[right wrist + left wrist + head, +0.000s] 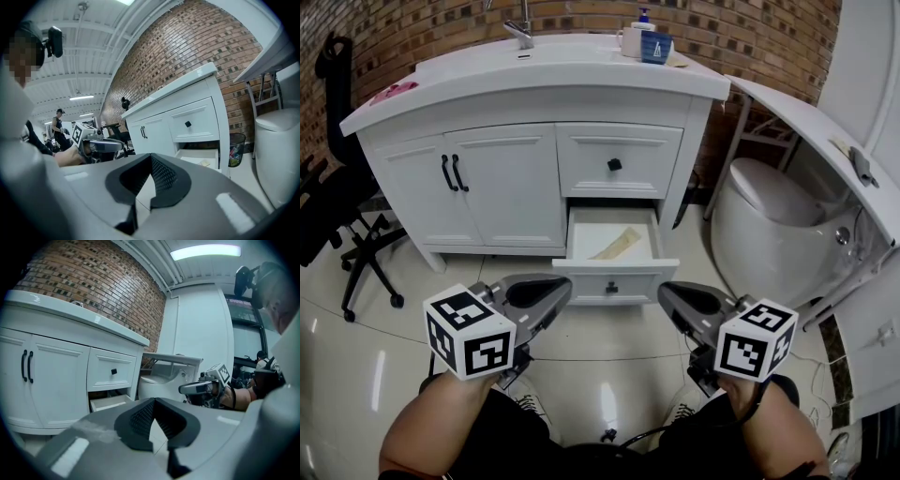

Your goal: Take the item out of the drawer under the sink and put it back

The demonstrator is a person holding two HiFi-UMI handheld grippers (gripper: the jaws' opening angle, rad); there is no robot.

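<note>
**A:** Tan strip (620, 246), where is it lying?

**B:** It is lying flat and slantwise on the bottom of the lower drawer (612, 278). That drawer is standing pulled out of the white cabinet (502, 192). Nothing is touching the strip.

**A:** And the drawer above?

**B:** The upper drawer (617, 161) is sitting closed, right over the open one.

**A:** What are the grippers doing?

**B:** Both are hovering over the tiled floor (600, 352), just short of the open drawer's front. The left gripper (566, 284) is holding its fingers (140, 418) pressed together with nothing between them. The right gripper (664, 293) is doing likewise, with its fingers (164, 176) meeting on nothing.

**A:** And around them?

**B:** A toilet (769, 216) is standing to the cabinet's right, and a black office chair (337, 206) is standing to its left.
</note>
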